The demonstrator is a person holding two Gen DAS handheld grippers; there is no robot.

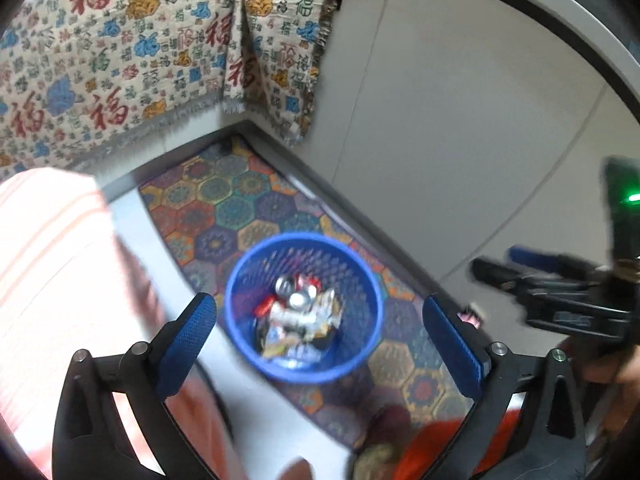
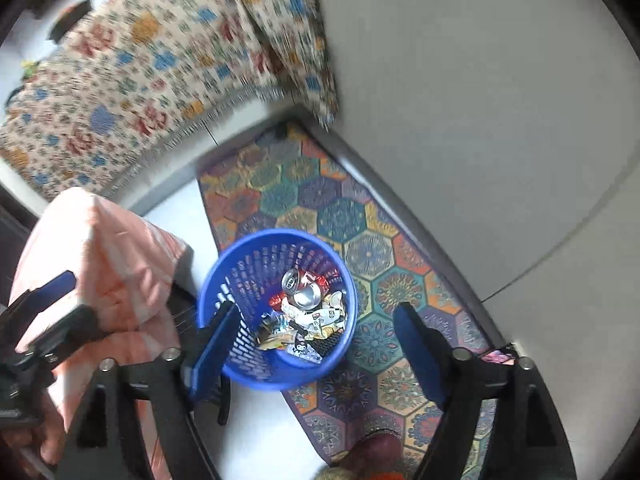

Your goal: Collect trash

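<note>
1. Your left tool was held above the floor with its blue pads spread wide and nothing between them; the blue basket showed in the gap below.
2. Your right tool was also wide open and empty. In its own view the left pad overlapped the basket's near-left rim, though you could not tell whether it touched.
3. The basket stood on the left edge of a hexagon-patterned rug, which ran along the base of a pale wall on the right.
4. To the left of the basket, a pink striped cloth hung over something; in the right wrist view it stood just beside the basket.
5. Beyond the rug, a fringed blanket was draped across the far side.
6. The trash lay in the bottom of the basket: crushed drink cans on the far side, crumpled wrappers nearer you.
7. One wrapper bore a small black-and-white cartoon figure; the other labels were too blurred to read.
8. The blanket carried the character 福 repeated in red, blue and yellow.
9. A small dark object lay near the wall on the right; you could not tell what it was.
</note>
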